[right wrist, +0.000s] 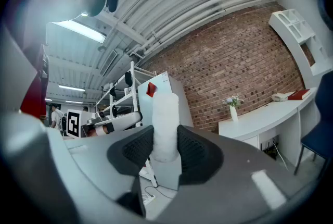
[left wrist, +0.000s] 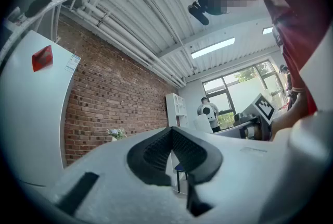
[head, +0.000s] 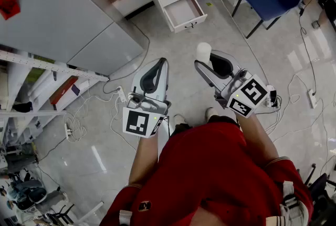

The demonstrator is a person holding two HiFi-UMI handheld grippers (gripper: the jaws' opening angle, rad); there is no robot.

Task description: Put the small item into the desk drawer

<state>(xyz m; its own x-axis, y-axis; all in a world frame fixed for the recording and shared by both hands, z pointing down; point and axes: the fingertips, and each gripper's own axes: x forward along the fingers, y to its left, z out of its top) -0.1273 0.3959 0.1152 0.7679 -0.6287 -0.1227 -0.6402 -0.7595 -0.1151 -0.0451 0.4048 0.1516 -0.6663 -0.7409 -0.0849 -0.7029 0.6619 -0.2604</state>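
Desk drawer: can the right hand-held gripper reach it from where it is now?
Probably not yet: the open desk drawer lies across the floor from the right hand-held gripper, which grips the white cylinder. Nothing visible blocks the approach.

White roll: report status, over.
Right gripper shut on white roll. Left gripper shut, empty. Desk drawer open, not reached. Floor cables between.

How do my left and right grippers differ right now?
The left gripper is empty; the right gripper is clamped on a white cylindrical item. The left gripper's fingers are together; the right gripper's fingers are held apart by the item. Both are held out ahead of the person, toward the desk's open drawer.
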